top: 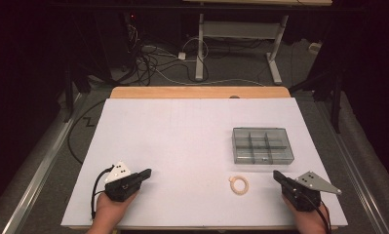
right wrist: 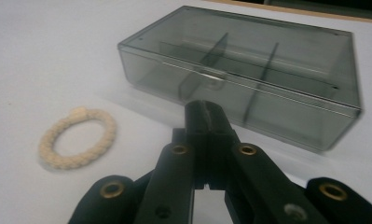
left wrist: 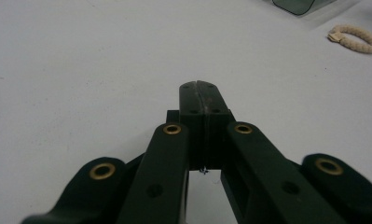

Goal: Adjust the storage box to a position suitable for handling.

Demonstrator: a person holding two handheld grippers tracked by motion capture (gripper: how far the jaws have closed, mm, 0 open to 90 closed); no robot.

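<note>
White table (top: 182,131), wooden strip along its far edge; dark room beyond, with cables and a desk frame on the floor.

Item 1: left gripper (top: 146,173), at about 7 o'clock on the table, held in the person's left hand (top: 111,207). Jaws clenched, pads pressed flat together with nothing between them, tip pointing toward 3 o'clock. Grey three-cornered plate on top, black cable trailing off the near edge. In the left gripper view (left wrist: 201,95) the tip rests low over bare tabletop.

Item 2: rope ring (top: 239,185), cream, braided, lying flat at about 5 o'clock on the table, between the two grippers and nearer the right one. Untouched. Also seen at 8 o'clock from the right jaws (right wrist: 76,138).

Item 3: box (top: 262,145), smoky clear plastic, lid closed, dividers inside making several compartments. Sits at about 3 o'clock on the table, just beyond the ring, apart from it.

Item 4: right gripper (top: 277,175), at about 5 o'clock near the right edge, in the person's right hand (top: 310,218). Jaws clenched on nothing, tip pointing toward 10 o'clock, near the box's front latch (right wrist: 213,77) without touching it.
</note>
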